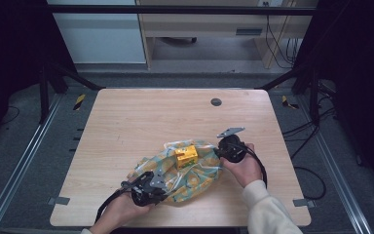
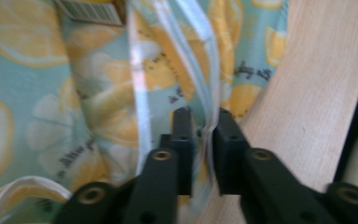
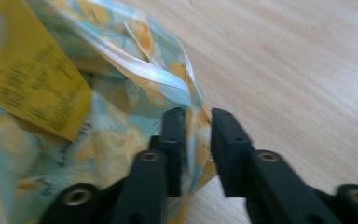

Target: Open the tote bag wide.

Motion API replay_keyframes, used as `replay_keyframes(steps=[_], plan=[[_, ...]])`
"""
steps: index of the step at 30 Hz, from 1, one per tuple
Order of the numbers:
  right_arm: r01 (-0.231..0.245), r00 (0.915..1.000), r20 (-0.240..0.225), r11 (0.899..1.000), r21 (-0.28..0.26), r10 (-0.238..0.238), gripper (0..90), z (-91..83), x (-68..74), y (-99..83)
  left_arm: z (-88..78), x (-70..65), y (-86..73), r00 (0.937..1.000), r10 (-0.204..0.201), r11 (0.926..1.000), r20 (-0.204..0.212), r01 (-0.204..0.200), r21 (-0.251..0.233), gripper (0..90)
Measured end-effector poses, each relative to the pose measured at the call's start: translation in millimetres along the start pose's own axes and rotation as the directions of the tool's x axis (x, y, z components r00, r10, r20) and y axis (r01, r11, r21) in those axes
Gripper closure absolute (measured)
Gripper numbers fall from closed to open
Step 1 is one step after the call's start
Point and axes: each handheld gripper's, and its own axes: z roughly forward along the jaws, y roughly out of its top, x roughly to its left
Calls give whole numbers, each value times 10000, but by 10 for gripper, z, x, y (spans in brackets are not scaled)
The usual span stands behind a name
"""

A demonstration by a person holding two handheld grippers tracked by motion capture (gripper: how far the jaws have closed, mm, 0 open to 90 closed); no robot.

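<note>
Two tools at the edges of a lemon-print bag on the surface.

The bag (image 1: 185, 173) lies on the near middle of the wooden surface (image 1: 126, 122), with a yellow box (image 1: 186, 155) on its upper part. The left tool (image 1: 143, 187) is at the near left edge of the bag; in the left gripper view its jaws stand a little apart with the clear bag edge (image 2: 205, 135) between them, so it is open and not pressing. The right tool (image 1: 219, 153) is at the far right corner of the bag; in the right gripper view its jaws are also slightly apart around the bag corner (image 3: 193, 135), with a gap to one jaw, so it is open too. Each tool is in a person's hand.
</note>
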Motion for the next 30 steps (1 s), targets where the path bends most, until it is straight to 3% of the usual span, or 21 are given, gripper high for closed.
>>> replay_keyframes(steps=[8, 13, 15, 18, 20, 21, 24, 28, 30], plan=[[238, 9997, -4, 9950, -968, -239, 457, -347, 166, 59, -154, -13, 32, 9981, -79, 9988, -606, 50, -487, 539], [167, 9998, -99, 9912, -1310, -182, 403, -491, 226, 65, -279, 8, 53, 9955, -427, 9945, -851, 341, -994, 431], [149, 9997, -149, 9903, -1383, -171, 391, -549, 260, 51, -347, 38, 70, 9921, -739, 9888, -1012, 597, -1370, 392], [307, 9990, -261, 9880, -1513, -350, 413, -657, 331, 19, -458, 129, 102, 9853, -925, 9825, -1436, 669, -1736, 388], [453, 9979, -392, 9856, -1626, -524, 427, -725, 396, -5, -524, 206, 134, 9776, -1088, 9785, -1804, 733, -1929, 388], [555, 9965, -524, 9843, -1673, -650, 439, -773, 470, -27, -543, 234, 146, 9757, -1086, 9788, -1904, 716, -1919, 389], [722, 9946, -614, 9834, -1663, -834, 450, -791, 538, -53, -557, 346, 188, 9621, -1196, 9776, -2452, 711, -1979, 391], [1060, 9906, -694, 9829, -1509, -1175, 459, -740, 657, -124, -500, 480, 214, 9540, -1358, 9755, -2672, 816, -2045, 394], [1106, 9900, -707, 9830, -1465, -1219, 459, -723, 664, -142, -453, 522, 220, 9548, -1437, 9751, -2601, 917, -2021, 392]])
